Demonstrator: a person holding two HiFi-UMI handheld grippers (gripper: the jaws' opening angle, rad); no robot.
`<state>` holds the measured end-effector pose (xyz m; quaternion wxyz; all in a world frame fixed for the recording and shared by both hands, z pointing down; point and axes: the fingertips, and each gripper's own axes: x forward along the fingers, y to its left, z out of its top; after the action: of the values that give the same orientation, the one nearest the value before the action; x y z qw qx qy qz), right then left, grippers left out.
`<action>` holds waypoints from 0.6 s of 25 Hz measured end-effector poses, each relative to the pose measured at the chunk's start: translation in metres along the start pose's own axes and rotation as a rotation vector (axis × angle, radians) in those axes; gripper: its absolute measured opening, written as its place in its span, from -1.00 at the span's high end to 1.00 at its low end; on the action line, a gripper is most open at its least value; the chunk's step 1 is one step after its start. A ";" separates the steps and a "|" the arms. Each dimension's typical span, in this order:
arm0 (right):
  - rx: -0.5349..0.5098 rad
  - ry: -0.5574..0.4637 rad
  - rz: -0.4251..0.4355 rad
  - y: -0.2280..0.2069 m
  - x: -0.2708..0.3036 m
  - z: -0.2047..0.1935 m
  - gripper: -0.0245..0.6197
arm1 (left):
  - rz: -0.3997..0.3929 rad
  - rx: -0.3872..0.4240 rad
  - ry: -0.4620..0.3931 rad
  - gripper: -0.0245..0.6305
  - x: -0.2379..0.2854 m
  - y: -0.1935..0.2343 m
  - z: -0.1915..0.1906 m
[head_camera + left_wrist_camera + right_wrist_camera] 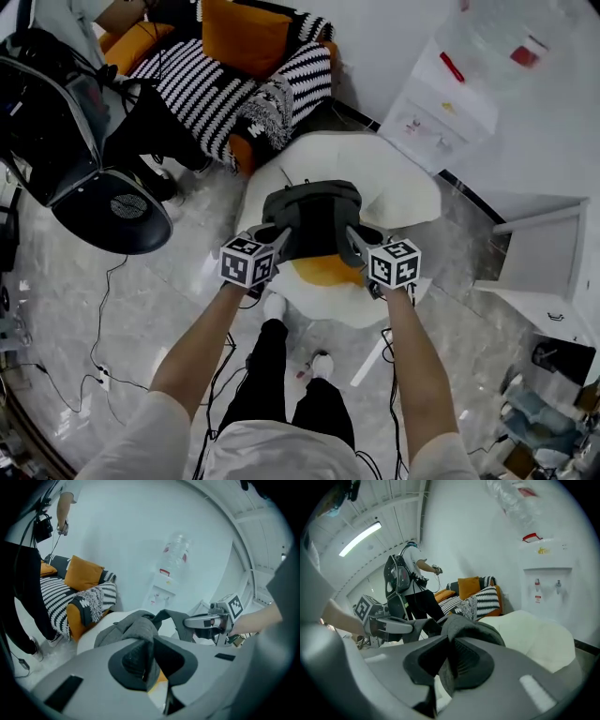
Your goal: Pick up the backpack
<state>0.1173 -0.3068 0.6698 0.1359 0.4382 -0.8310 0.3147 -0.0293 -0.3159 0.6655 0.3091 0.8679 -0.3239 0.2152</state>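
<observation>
A dark grey backpack [314, 214] hangs between my two grippers, above a white egg-shaped cushion [398, 183] with an orange centre [323, 272]. My left gripper [279, 240] is shut on the backpack's left strap; in the left gripper view the grey strap fabric [136, 630] is pinched in my left gripper [146, 663]. My right gripper [354, 240] is shut on the other strap, and the right gripper view shows that strap [471, 625] clamped in my right gripper [450, 663]. Each gripper also shows in the other's view: the right gripper [206, 620] and the left gripper [393, 626].
A black-and-white striped sofa [220, 89] with orange cushions stands at the back left. A black chair base [112, 214] is at the left, a water dispenser [450, 94] at the back right, and a white cabinet [544, 258] at the right. Cables [103, 375] lie on the marble floor. Another person [410, 581] stands near the sofa.
</observation>
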 end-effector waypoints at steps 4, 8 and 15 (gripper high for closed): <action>0.015 -0.038 0.000 0.006 -0.014 0.009 0.83 | 0.011 0.002 -0.008 0.85 -0.008 -0.013 0.001; 0.022 -0.058 0.004 0.007 -0.033 0.018 0.83 | 0.000 0.024 -0.013 0.85 -0.015 -0.030 0.007; 0.011 -0.099 0.023 0.018 -0.076 0.029 0.83 | -0.006 0.067 -0.038 0.85 -0.031 -0.061 0.021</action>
<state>0.1476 -0.2693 0.6022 0.0884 0.4446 -0.8399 0.2986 -0.0050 -0.2806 0.6085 0.2744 0.8827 -0.3197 0.2084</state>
